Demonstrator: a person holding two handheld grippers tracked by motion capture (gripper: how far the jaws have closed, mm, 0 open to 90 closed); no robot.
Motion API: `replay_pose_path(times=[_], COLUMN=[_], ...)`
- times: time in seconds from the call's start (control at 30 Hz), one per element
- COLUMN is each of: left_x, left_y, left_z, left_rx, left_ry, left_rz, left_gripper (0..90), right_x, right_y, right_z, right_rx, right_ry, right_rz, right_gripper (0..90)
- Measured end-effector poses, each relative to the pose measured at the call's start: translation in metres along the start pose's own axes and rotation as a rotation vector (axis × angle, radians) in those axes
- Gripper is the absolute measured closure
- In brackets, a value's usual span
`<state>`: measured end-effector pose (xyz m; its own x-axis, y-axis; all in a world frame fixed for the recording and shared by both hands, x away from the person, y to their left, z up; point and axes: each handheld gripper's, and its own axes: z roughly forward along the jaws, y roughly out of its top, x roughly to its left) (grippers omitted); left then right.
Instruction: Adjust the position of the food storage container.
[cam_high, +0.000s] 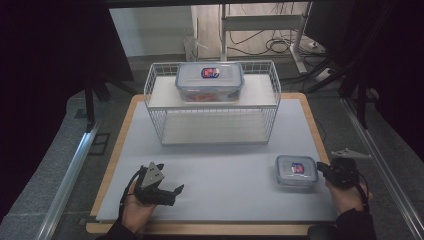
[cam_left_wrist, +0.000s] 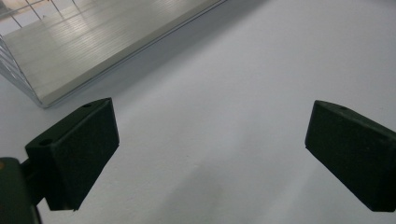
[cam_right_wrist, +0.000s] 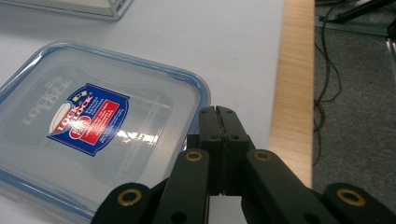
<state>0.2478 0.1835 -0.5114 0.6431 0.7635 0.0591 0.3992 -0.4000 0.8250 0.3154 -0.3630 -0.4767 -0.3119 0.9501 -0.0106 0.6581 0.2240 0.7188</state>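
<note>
At the near edge of the bench (cam_high: 220, 165), the person's two hands each hold a claw. On the left, the left claw (cam_high: 167, 192) hangs just above the bare grey surface, its jaws spread wide apart with nothing between them; the left gripper view shows only that surface in the gap. On the right, the right claw (cam_high: 322, 170) has its jaws pressed fully together, gripping nothing, with its tips at the right edge of a small lidded box (cam_high: 296, 171). This box (cam_right_wrist: 93, 126) sits flat on the bench near the right wooden border, its clear lid blue-rimmed and marked with a red and blue label. Farther back, toward the middle of the bench, stands a white wire rack (cam_high: 212, 102). On its upper shelf rests a larger lidded box (cam_high: 210, 81) with something red inside.
</note>
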Motion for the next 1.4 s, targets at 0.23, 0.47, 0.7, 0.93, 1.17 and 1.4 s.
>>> replay_pose_path(times=[0.23, 0.47, 0.7, 0.93, 1.17, 1.4], left_x=[0.0, 0.001, 0.001, 0.001, 0.001, 0.001], left_y=[0.0, -0.001, -0.001, -0.001, -0.001, -0.001], left_z=[0.001, 0.002, 0.002, 0.003, 0.003, 0.003], left_rx=[0.003, 0.007, 0.007, 0.008, 0.008, 0.008], left_ry=[-0.005, -0.006, -0.008, -0.01, -0.013, -0.015], left_rz=[-0.002, -0.001, -0.003, -0.003, -0.005, -0.009], left_gripper=[2.7, 2.9, 3.0, 3.0, 3.1, 3.1], right_x=[0.016, 0.034, 0.06, 0.091, 0.114, 0.14], right_y=[0.005, 0.011, 0.016, 0.019, 0.017, 0.017], right_z=[0.006, 0.013, 0.023, 0.033, 0.038, 0.04], right_rx=[0.004, 0.01, 0.031, 0.061, 0.093, 0.105], right_ry=[0.047, 0.098, 0.161, 0.235, 0.301, 0.356], right_rz=[-0.03, -0.064, -0.111, -0.161, -0.204, -0.254], right_gripper=[89.9, 89.9, 89.9, 89.9, 89.9, 89.9])
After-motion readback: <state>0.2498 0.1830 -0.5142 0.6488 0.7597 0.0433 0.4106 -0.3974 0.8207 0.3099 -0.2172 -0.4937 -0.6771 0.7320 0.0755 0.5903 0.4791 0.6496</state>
